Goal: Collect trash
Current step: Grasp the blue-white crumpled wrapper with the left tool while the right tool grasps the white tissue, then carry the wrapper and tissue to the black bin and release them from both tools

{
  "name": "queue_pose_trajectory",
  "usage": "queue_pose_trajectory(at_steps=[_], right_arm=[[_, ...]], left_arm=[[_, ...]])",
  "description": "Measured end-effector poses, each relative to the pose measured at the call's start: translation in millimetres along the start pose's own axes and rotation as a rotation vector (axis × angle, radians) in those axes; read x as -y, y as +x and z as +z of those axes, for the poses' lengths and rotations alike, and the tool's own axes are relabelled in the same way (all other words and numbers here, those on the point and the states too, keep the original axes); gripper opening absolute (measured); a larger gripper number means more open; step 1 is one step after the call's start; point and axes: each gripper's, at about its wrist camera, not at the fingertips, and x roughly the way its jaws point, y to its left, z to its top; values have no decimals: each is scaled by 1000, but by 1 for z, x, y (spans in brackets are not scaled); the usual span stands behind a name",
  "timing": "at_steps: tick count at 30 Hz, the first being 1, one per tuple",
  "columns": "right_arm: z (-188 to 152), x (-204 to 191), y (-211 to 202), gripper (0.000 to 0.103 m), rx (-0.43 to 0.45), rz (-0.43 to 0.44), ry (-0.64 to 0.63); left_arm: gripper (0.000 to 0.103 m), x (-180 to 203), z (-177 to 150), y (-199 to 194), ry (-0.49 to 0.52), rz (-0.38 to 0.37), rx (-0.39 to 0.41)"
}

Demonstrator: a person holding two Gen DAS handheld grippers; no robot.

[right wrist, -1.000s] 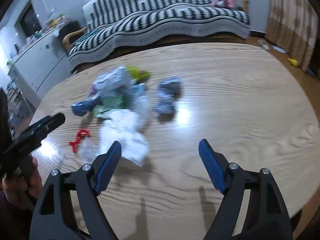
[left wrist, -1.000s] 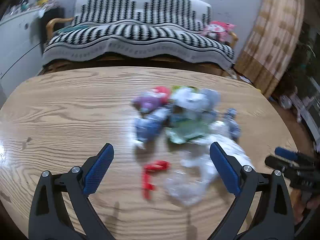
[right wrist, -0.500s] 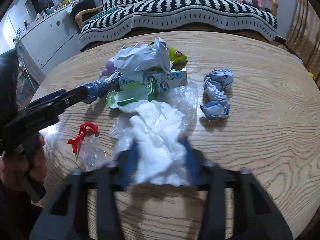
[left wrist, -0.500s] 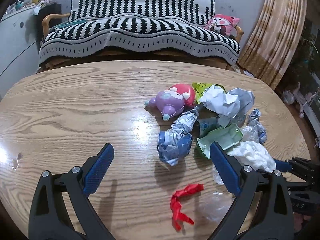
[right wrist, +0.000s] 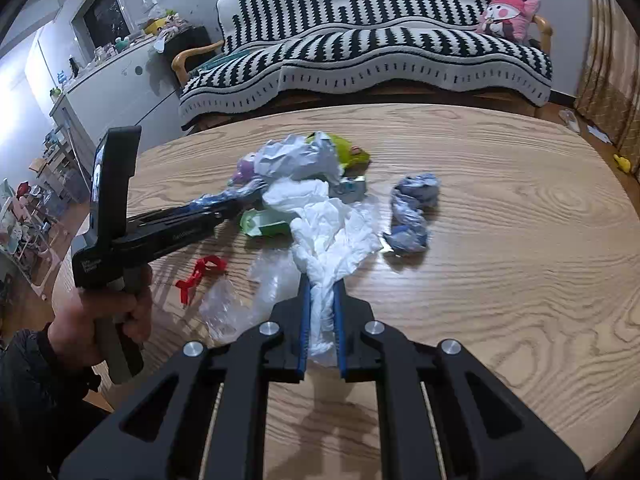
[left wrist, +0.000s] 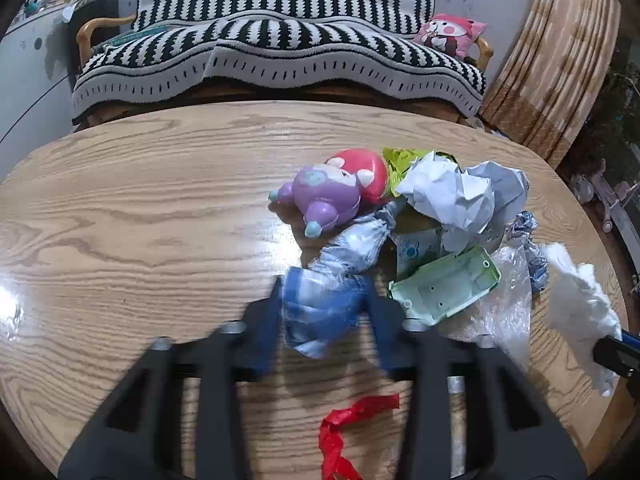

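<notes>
A: Nearest first: what have the claws got?

B: The right gripper (right wrist: 322, 300) is closing, its blue pads pinching a white tissue (right wrist: 328, 224). The left gripper (left wrist: 326, 312) is closing around a crushed blue wrapper (left wrist: 320, 308); pads look against it, though blurred.

A: Any containers?

B: A pale green plastic tray (left wrist: 444, 288) lies empty beside the wrapper.

A: And further out?

B: A red ribbon scrap (left wrist: 352, 432) and clear plastic film (right wrist: 256, 292) lie on the wooden table (left wrist: 140, 220); crumpled paper (left wrist: 452, 196) and a purple toy (left wrist: 324, 196) sit behind. Beyond, a striped sofa (right wrist: 360, 52).
</notes>
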Motion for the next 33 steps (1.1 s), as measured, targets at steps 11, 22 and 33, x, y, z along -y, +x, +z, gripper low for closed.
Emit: queue_pose_trajectory(at_steps=[11,22,33], right_arm=[[-24,36,-59,11,45,-67,49],[-87,134,-136,11,65,-219,203],[-195,262,-234,11,114,-395,471]], left_arm=[[29,30,2,-86,17,-9,133],[29,165,-33,-118,199,-199,140],[29,380,-140,-118,550,-492,13]])
